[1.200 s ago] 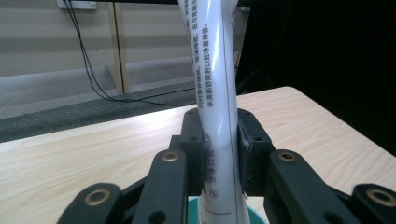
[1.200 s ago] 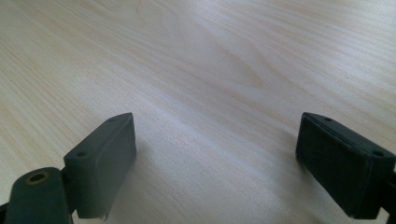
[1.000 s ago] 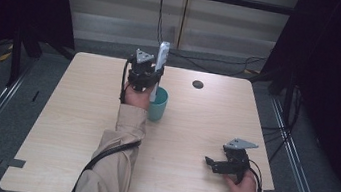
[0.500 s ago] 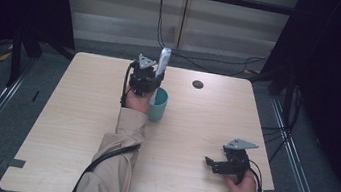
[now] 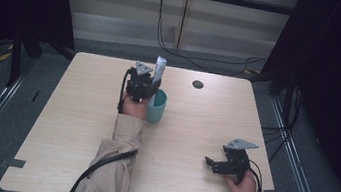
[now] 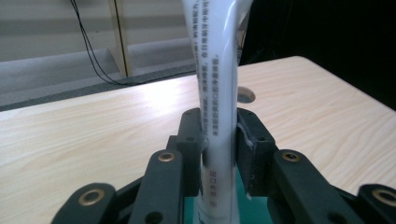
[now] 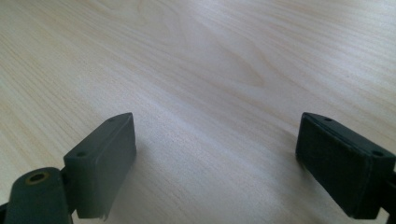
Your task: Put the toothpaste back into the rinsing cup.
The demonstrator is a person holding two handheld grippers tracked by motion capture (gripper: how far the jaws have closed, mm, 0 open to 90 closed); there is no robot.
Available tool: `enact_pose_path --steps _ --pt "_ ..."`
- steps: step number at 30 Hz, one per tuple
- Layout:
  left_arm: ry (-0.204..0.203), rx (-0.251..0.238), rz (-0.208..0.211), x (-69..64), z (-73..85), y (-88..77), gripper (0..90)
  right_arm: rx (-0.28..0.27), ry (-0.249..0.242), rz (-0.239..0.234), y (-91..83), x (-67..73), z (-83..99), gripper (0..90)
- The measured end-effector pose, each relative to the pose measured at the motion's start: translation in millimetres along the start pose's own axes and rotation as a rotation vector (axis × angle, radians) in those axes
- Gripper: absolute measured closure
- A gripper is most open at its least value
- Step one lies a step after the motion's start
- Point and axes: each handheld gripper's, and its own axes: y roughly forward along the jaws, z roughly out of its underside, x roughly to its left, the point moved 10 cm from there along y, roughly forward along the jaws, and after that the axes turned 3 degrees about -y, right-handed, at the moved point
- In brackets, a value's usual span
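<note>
One teal cup point(image 5: 158, 107) near the middle of the wooden table point(image 5: 73, 128). One white tube point(image 5: 158, 71) standing above the cup. One dark round hole point(image 5: 198, 84) right of the cup. Two grippers: left gripper point(image 5: 140, 85) beside the cup, right gripper point(image 5: 214, 164) well apart.

Small unreadable print on tube point(image 6: 215, 93)
</note>
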Motion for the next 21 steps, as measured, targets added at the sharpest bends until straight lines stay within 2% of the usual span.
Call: enact_pose_path --steps 2,5,6,10,21 --pt "-0.009 0.014 -0.014 2.5 4.9 0.4 73.9 0.0 0.0 0.0 0.0 0.0 0.0 11.5" --pt "-0.025 0.018 -0.007 3.2 10.4 0.6 74.1 0.002 0.003 -0.001 -0.2 0.4 0.2 11.5" --pt "-0.012 0.026 -0.01 3.8 13.0 0.2 74.1 -0.001 -0.001 0.0 0.0 0.0 0.0 11.5" --pt "-0.018 0.037 -0.015 4.6 20.3 -0.1 74.1 0.003 0.004 -0.001 -0.2 0.4 0.3 11.5" --pt "-0.015 0.026 -0.006 2.0 24.9 -6.9 73.6 0.001 0.001 0.0 0.0 0.1 0.1 11.5"
